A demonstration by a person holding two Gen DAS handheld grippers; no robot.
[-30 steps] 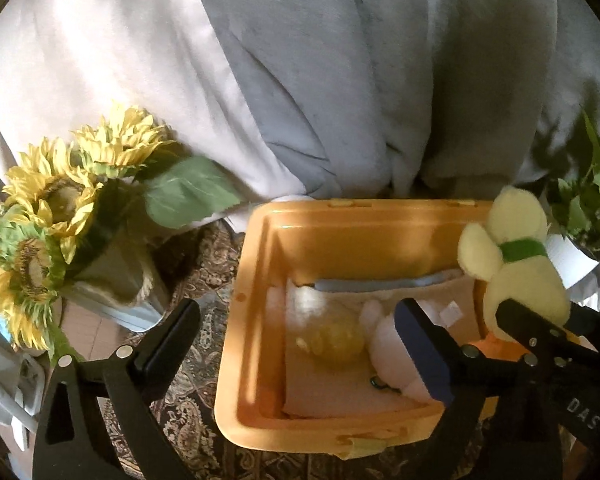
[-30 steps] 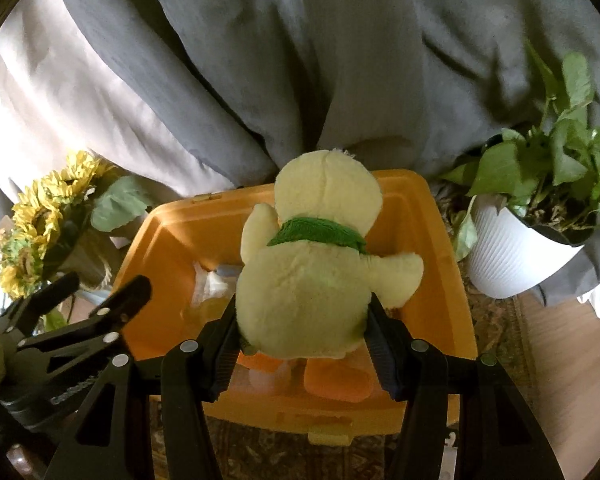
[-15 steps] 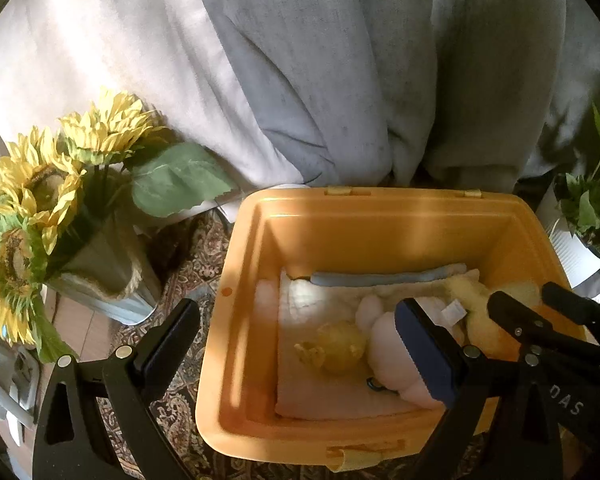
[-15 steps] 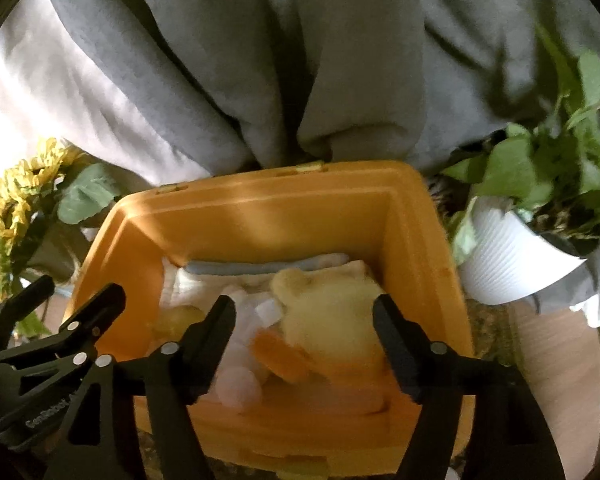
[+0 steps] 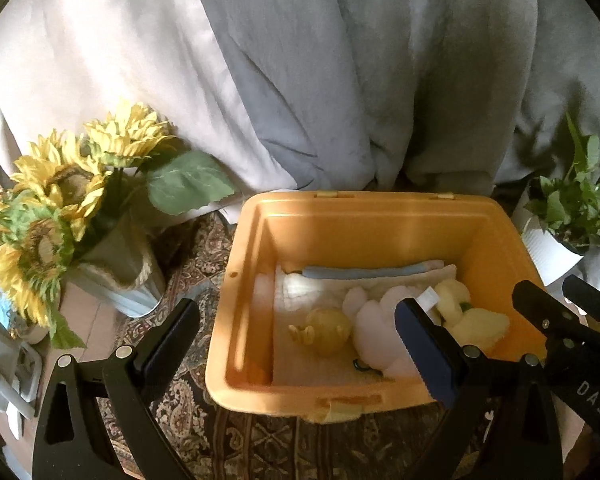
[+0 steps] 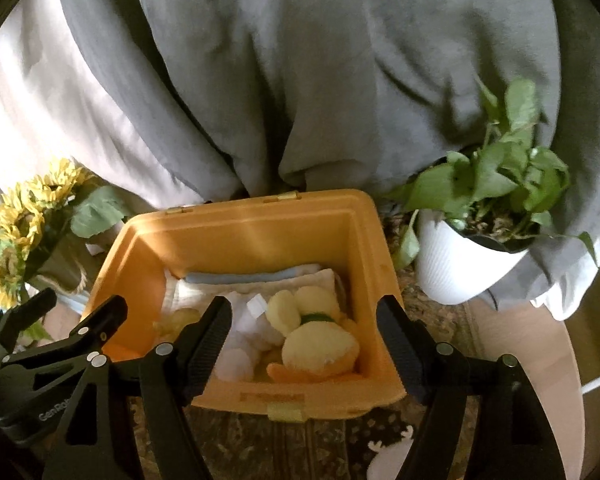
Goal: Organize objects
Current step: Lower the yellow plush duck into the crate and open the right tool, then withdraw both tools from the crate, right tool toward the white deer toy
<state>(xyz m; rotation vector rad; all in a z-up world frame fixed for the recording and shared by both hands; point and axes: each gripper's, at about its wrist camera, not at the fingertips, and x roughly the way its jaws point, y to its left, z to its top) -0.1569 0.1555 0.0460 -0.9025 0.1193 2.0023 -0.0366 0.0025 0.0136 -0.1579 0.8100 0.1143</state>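
Note:
An orange plastic bin (image 5: 240,304) (image 6: 384,280) stands on a patterned rug. Inside lie a yellow plush duck with a green collar (image 6: 316,340) (image 5: 472,320), a white-pink plush (image 5: 376,332) (image 6: 244,328), a small yellow toy (image 5: 324,332) and folded cloths (image 6: 260,276). My right gripper (image 6: 304,340) is open and empty, above the bin's near edge over the duck. My left gripper (image 5: 296,344) is open and empty, in front of the bin's near left side. The right gripper also shows in the left wrist view (image 5: 560,320).
A vase of sunflowers (image 5: 60,216) (image 6: 24,220) stands left of the bin. A white pot with a green plant (image 6: 472,248) (image 5: 560,232) stands right of it. Grey and white bedding (image 5: 300,80) hangs behind. Bare wood floor (image 6: 520,352) lies at the right.
My right gripper opened and dropped the yellow duck into the bin, then drew back and up. The left gripper stayed open and pulled back slightly.

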